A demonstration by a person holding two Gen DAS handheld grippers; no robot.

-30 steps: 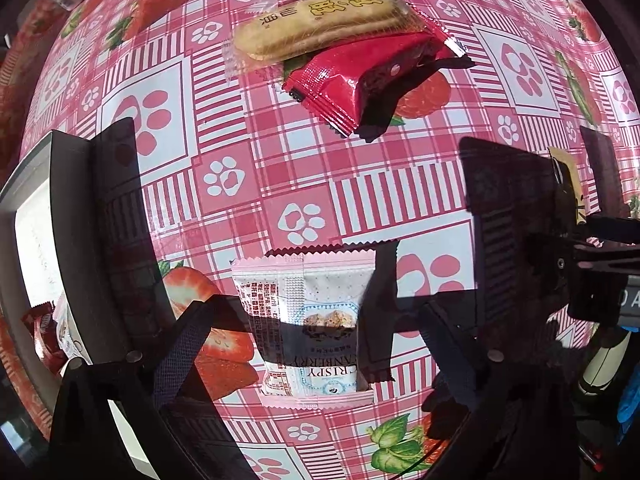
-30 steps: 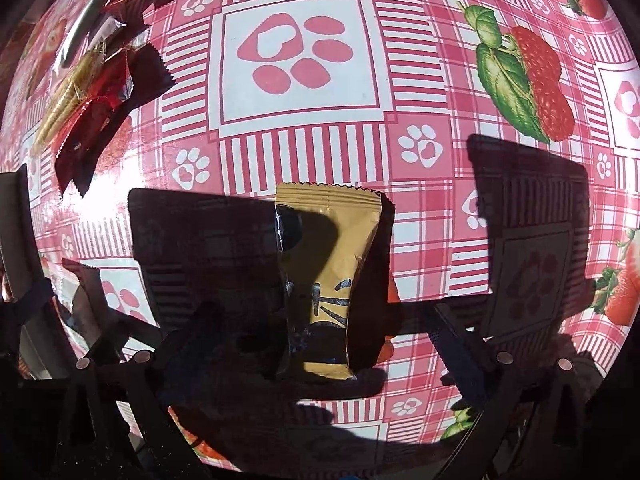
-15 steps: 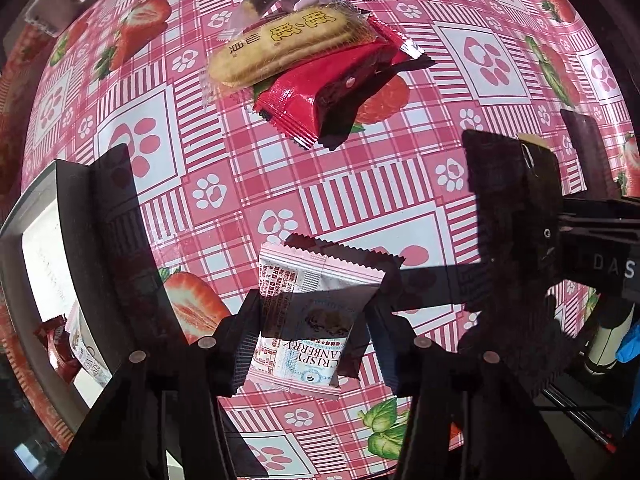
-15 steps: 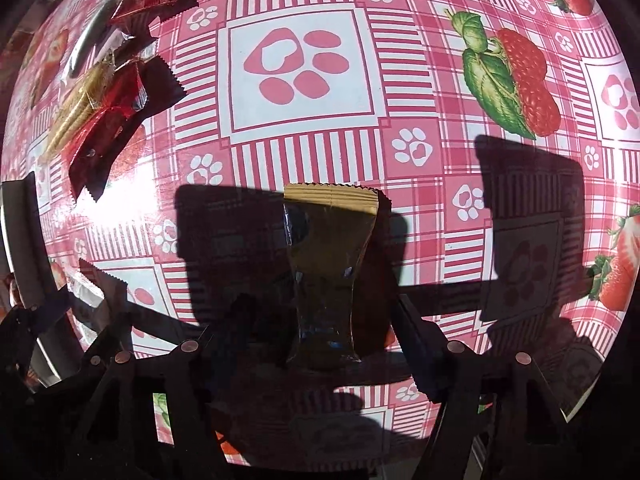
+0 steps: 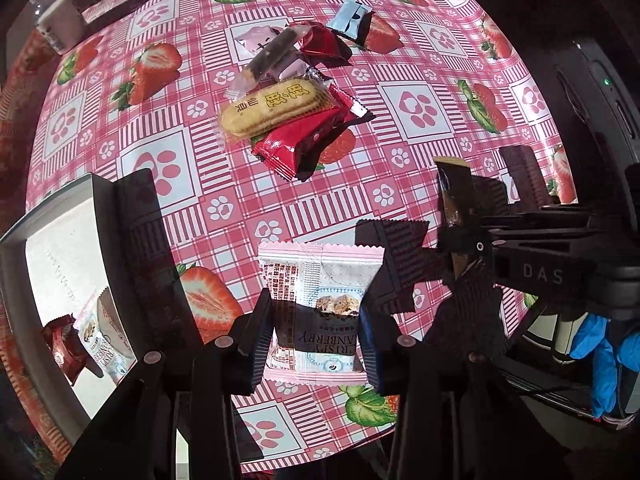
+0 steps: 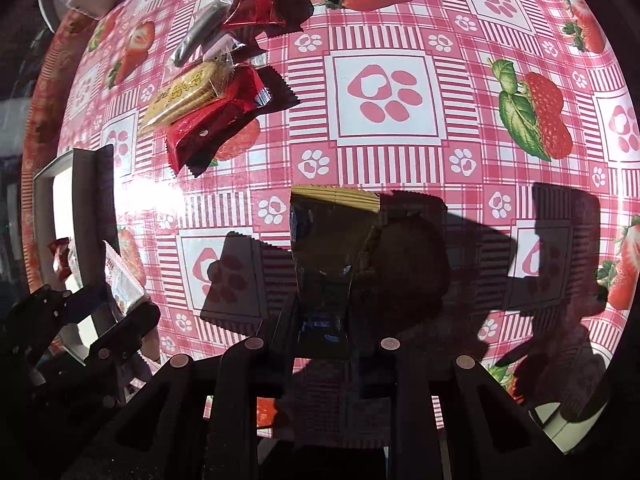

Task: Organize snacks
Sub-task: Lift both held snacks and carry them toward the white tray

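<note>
Two packets are pinched at once: the left tool (image 5: 316, 340) grips a pink cranberry packet (image 5: 320, 304), the right tool (image 6: 320, 324) a gold packet (image 6: 332, 240), both lifted off the worktop (image 6: 384, 96), probably bound for the white box (image 5: 60, 264)

A pink checked tablecloth (image 5: 404, 184) with strawberries and paw prints; blue cloth (image 5: 604, 360) at its edge.

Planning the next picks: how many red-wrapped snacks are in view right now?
3: one red packet beneath the long biscuit, one red wrapper farther back in the pile, one dark red packet in the white box. Others may be hidden.
</note>
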